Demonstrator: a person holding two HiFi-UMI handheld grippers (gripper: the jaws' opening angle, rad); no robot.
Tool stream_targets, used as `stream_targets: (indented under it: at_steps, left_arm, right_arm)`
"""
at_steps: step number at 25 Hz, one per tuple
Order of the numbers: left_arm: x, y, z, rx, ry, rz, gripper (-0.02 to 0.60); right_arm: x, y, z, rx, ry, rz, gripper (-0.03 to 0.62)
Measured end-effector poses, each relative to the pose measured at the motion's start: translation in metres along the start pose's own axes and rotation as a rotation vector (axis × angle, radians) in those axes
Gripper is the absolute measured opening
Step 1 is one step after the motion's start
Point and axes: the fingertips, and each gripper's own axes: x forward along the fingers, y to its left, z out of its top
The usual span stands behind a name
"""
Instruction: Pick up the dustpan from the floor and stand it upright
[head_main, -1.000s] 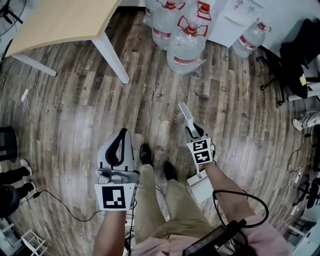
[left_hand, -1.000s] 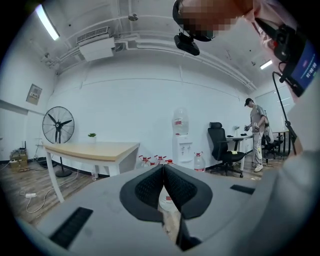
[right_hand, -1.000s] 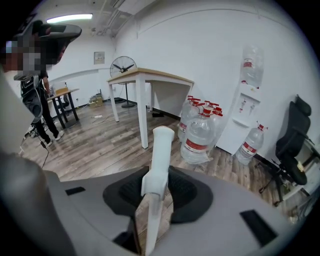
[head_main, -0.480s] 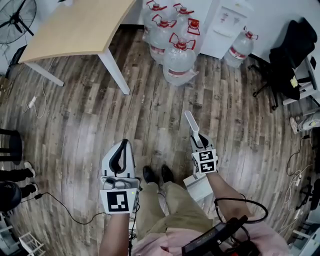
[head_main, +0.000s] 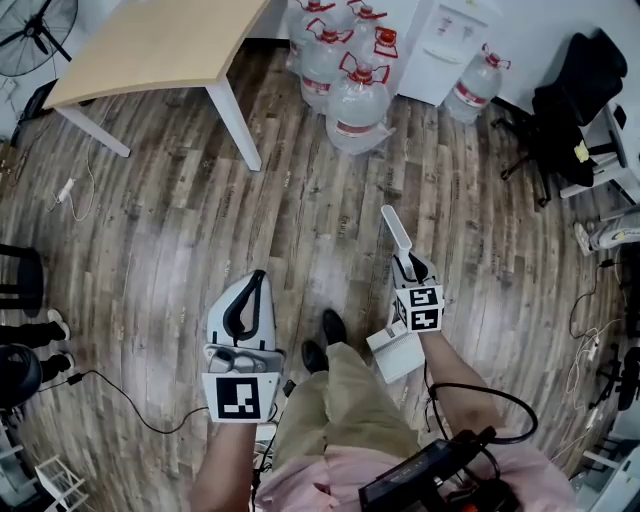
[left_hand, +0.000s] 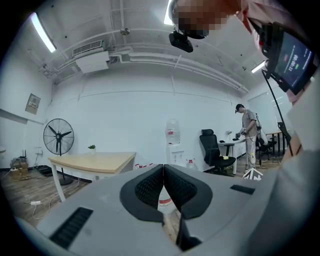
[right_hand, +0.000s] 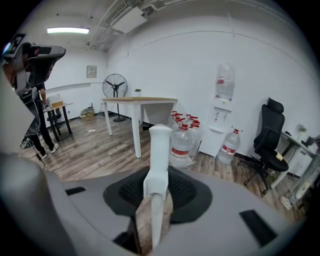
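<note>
The white dustpan (head_main: 397, 352) hangs off the floor in the head view, with its handle (head_main: 394, 228) pointing away from me and its pan beside my right leg. My right gripper (head_main: 409, 266) is shut on the handle near its base. In the right gripper view the handle (right_hand: 160, 145) rises between the black pads (right_hand: 186, 192) of the right gripper (right_hand: 159, 196). My left gripper (head_main: 256, 284) is held over the bare wood floor to the left, apart from the dustpan. In the left gripper view the left gripper (left_hand: 163, 176) is shut with nothing in it.
A wooden table (head_main: 150, 45) stands at the far left, with a fan (head_main: 38, 20) behind it. Several water jugs (head_main: 355, 95) and a white dispenser (head_main: 440, 40) stand ahead. A black office chair (head_main: 572, 100) is at the right. A cable (head_main: 125, 405) lies on the floor at left.
The head view has drifted and my feet have stepped. The right gripper has stayed shut on the dustpan handle and shifted slightly right. The left gripper has stayed shut and empty.
</note>
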Motion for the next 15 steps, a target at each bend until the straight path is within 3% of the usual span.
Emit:
stream_targets:
  at_steps: [7,15]
  left_arm:
    - [-0.024,-0.029,0.003,0.013,-0.020,-0.050,0.012]
    - [-0.060,-0.118,0.017,0.037,-0.033,-0.103,0.014]
  right_arm:
    - [-0.033,0.000,-0.005,0.032,-0.047,-0.010,0.112]
    - [-0.110,-0.013,-0.036,0.016,-0.086,0.016,0.117]
